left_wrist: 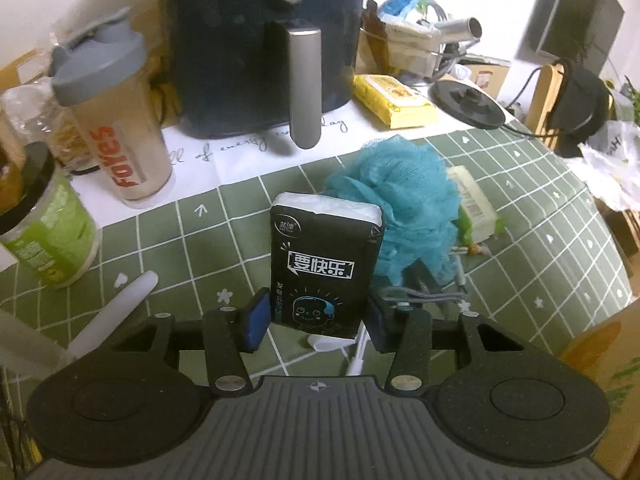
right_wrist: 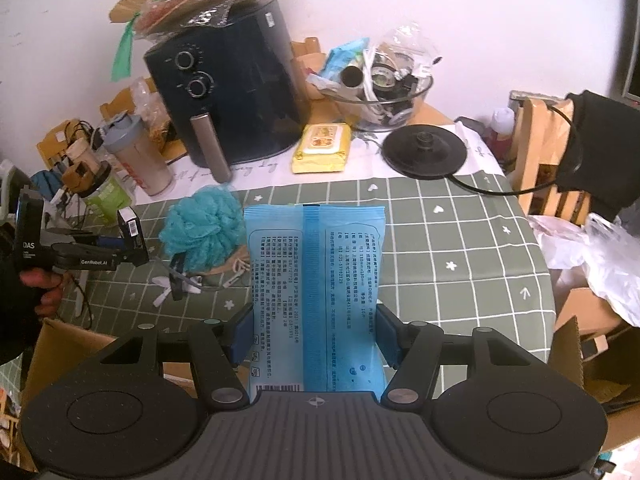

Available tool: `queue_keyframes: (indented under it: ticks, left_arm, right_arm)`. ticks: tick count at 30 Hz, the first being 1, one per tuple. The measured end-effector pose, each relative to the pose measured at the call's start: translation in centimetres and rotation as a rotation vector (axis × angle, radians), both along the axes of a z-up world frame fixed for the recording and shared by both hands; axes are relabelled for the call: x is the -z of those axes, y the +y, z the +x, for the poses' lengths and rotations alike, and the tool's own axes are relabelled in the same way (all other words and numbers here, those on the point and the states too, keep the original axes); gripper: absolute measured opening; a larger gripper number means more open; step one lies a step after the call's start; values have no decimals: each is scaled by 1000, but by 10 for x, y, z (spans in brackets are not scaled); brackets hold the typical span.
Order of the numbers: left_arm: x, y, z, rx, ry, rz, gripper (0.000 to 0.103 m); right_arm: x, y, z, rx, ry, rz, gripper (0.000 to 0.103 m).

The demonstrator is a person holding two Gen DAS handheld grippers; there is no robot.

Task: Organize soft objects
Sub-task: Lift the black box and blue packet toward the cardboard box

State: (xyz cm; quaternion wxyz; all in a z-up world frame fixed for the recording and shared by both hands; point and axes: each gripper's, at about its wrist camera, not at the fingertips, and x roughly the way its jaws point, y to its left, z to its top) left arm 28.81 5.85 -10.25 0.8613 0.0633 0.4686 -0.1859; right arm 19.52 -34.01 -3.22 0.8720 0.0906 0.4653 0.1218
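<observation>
Our left gripper (left_wrist: 316,320) pinches the black tissue pack (left_wrist: 326,264), lifted at the sponge's (left_wrist: 400,204) seven o'clock. Our right gripper (right_wrist: 316,336) clamps the blue packet (right_wrist: 316,296). Both grips sit low, so either soft pack could sag and slip free.

Both views are bright with soft indoor light. The white wall (right_wrist: 480,20) is overexposed, the air fryer (left_wrist: 264,40) slightly blurred. Fisheye distortion bends the tablecloth (left_wrist: 540,208) grid near dark corners.

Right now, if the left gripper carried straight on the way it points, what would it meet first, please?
Probably the teal bath pouf, lying just past the black tissue pack that the left gripper holds; depth is unclear, so the green tablecloth might come first.
</observation>
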Motion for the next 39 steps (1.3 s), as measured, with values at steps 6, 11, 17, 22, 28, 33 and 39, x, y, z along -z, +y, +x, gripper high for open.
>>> queue_keyframes:
  ticks: [6,11,17,22,28,33,39]
  left_arm:
    - [-17,-2,-15,-58,25,-5,48]
    - [-30,-4,-30,-103,55,11,48]
    - [-51,-9,-51,-132,44,21,48]
    - [-76,-14,-72,-140,9,23,48]
    - [-104,-21,-98,-133,-10,-14,48]
    - [-114,-26,-120,-133,7,-47,48]
    - [-116,-34,-143,-116,49,-72,48]
  right_arm:
    - [-5,7,-5,-35,-7,27,64]
    - [-10,13,-10,-64,-11,56,64]
    - [-15,22,-18,-114,-24,83,64]
    - [-22,26,-25,-146,-46,108,64]
    - [-26,32,-33,-177,-57,128,64]
    - [-29,36,-39,-196,-61,148,64]
    - [-28,41,-46,-223,-56,167,64]
